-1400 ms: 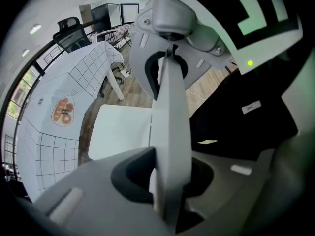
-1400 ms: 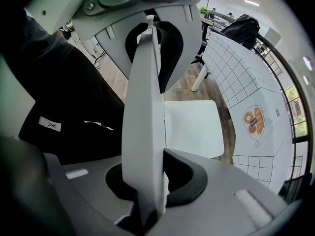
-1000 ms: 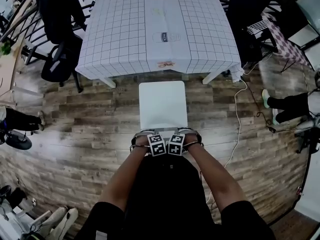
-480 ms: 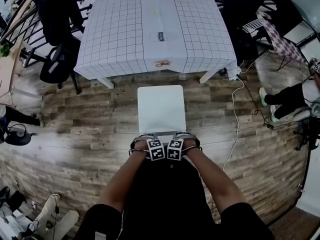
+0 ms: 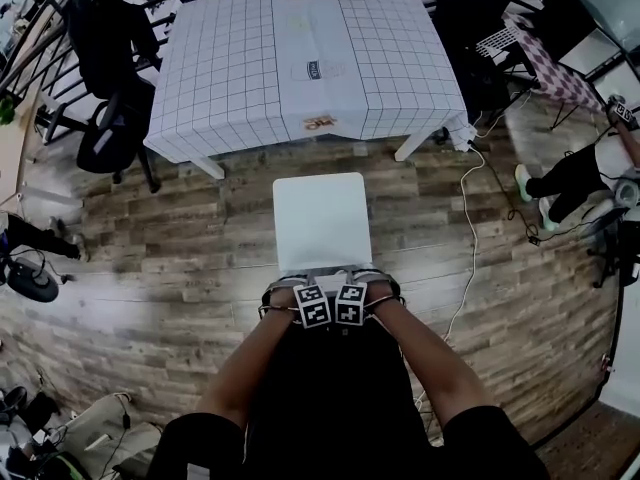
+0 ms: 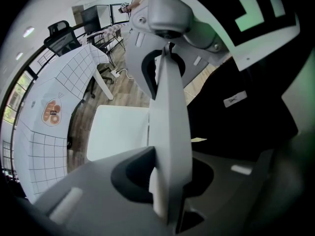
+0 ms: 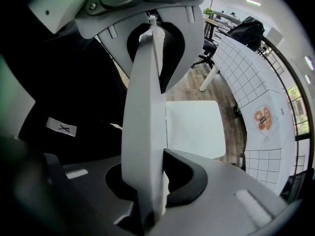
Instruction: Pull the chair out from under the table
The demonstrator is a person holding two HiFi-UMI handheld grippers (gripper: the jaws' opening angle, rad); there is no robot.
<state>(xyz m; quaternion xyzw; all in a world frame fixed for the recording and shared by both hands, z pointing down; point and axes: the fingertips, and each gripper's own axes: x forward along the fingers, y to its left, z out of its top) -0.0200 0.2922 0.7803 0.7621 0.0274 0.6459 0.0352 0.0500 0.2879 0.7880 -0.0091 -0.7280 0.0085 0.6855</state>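
The white chair [image 5: 322,218] stands on the wood floor just in front of the table [image 5: 300,58], its seat fully out from under the checkered cloth. Both grippers sit side by side on the top edge of its backrest, nearest me. My left gripper [image 5: 312,306] is shut on the backrest [image 6: 170,132], which runs as a thin white slab between its jaws. Right beside it, my right gripper [image 5: 350,303] is shut on the same backrest [image 7: 145,132]. The seat shows below in both gripper views [image 6: 118,132] [image 7: 197,127]. My arms and dark clothing hide the chair's legs.
Black office chairs stand at the table's left [image 5: 110,118] and far right [image 5: 480,28]. A white cable [image 5: 465,228] runs over the floor from a power strip [image 5: 462,138] by the right table leg. A person's legs [image 5: 570,178] are at the right edge.
The chair has slid a little away from the table toward me, with both grippers still clamped on its backrest. The strip of floor between seat and tablecloth has widened.
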